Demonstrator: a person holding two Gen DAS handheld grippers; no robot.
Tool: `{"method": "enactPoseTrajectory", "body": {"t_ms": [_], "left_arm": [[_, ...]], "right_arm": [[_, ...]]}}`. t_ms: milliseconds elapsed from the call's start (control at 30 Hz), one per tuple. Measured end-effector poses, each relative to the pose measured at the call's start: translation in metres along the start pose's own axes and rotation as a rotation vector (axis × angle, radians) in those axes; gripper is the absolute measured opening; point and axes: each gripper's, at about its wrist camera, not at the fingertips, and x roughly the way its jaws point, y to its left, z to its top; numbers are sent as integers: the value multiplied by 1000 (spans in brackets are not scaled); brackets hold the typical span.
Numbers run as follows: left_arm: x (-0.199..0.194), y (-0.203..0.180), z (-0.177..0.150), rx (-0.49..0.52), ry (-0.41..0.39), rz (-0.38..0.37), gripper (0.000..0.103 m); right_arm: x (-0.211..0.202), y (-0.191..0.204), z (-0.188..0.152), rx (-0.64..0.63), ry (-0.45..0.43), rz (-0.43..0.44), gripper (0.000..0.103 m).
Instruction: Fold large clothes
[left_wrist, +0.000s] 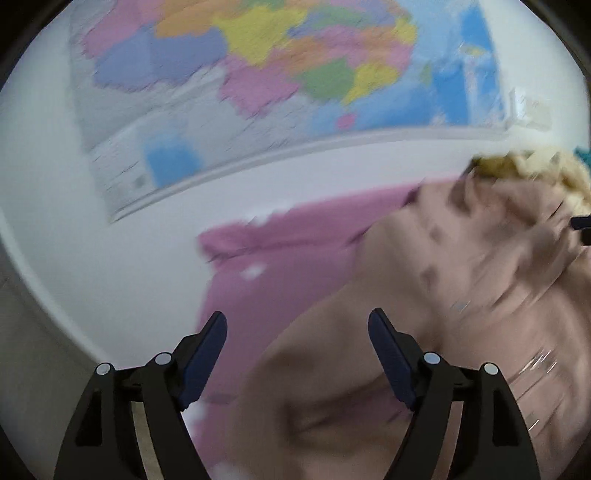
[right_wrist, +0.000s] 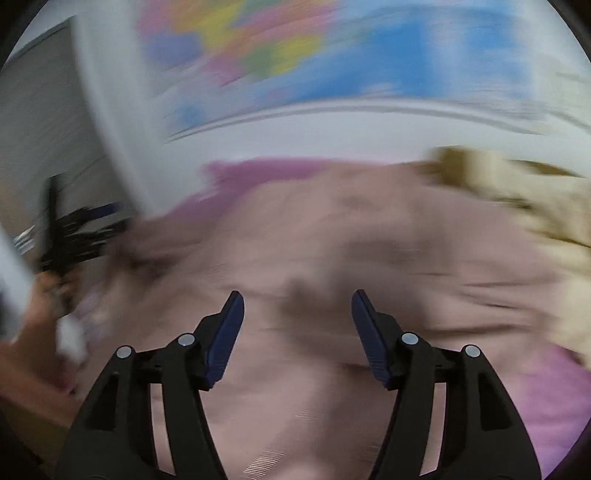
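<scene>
Dusty-pink garment (left_wrist: 424, 302) heaped and rumpled on a mauve-pink sheet (left_wrist: 258, 258), filling the lower right of the left wrist view and almost the whole middle of the right wrist view (right_wrist: 314, 240). Not yet flat, no crease laid — by the look of it, early in the fold, with the cloth probably bunched this way so an edge or corner can be found.

Left gripper (left_wrist: 295, 325) spread wide, nothing between its fingers; poised above the near-left border of the garment, half over cloth, half over sheet — likely placed there to seek a hem. Right gripper (right_wrist: 297, 306) likewise released and empty, hovering above the middle of the heap. Contact with the cloth not confirmable for either; heavy blur in both views.

Outward: a cream knitted item (right_wrist: 517, 206) lying at the far right, touching or overlapping the garment's edge. Behind, a white wall carrying a coloured map (left_wrist: 277, 74).

Left wrist view alone: the sheet's left edge against the white wall, a scrap of teal (left_wrist: 583, 151) beyond the cream knit, and a sliver of the other tool at the right border. Right wrist view alone: the left gripper from outside (right_wrist: 74, 229), dark and smeared, plus a grey panel (right_wrist: 44, 122) at far left.
</scene>
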Motion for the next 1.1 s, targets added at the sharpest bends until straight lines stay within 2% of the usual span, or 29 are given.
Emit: {"method": "enactPoseTrajectory", "body": {"t_ms": [67,100,133,167,200,233,267,367,500,533,600,633,667,700,733,800,867,933,1000,1067,1100], "left_arm": [[9,4,-16,16,79,4,76],[13,5,-22,28,101,16,75],[17,4,-29,42,123,27,69],[22,6,-36,45,147,28,52],[27,11,-41,24,173,15,42],[31,15,-43,3,188,-1,27],[34,20,-44,-26,197,-21,17],[32,36,-40,-101,190,-72,5],[15,49,-23,-151,174,-154,4],[10,49,-17,-148,168,-166,4],[3,45,-6,-140,161,-195,4],[0,42,-3,-135,156,-205,4],[-2,37,2,-124,150,-216,5],[-5,32,6,-104,141,-213,5],[-6,29,8,-93,136,-203,5],[-11,28,14,-108,112,-212,6],[-18,35,20,-127,77,-219,15],[-40,46,29,-164,-25,-271,24],[-70,55,35,-197,-146,-329,41],[-90,53,37,-188,-225,-368,61],[-98,46,37,-166,-259,-386,64]], "right_arm": [[32,33,2,-48,78,151,60],[46,47,7,-69,103,188,60],[64,70,7,-114,147,254,61],[78,86,8,-144,173,295,64],[92,105,9,-184,202,337,65],[101,118,10,-210,214,349,66],[111,134,9,-238,228,364,69],[142,176,9,-295,285,422,72],[158,225,-2,-361,309,466,76],[160,234,-3,-378,302,480,82],[161,254,-9,-437,243,440,84],[165,265,-15,-469,209,371,74],[173,275,-21,-496,219,309,46],[182,281,-25,-518,246,250,29],[185,281,-25,-505,262,246,9],[170,272,-14,-446,240,316,4],[145,258,7,-398,205,396,4],[112,236,37,-317,141,482,4],[73,207,67,-245,65,524,3],[37,180,87,-211,14,540,3],[19,165,96,-212,0,537,3]]}}
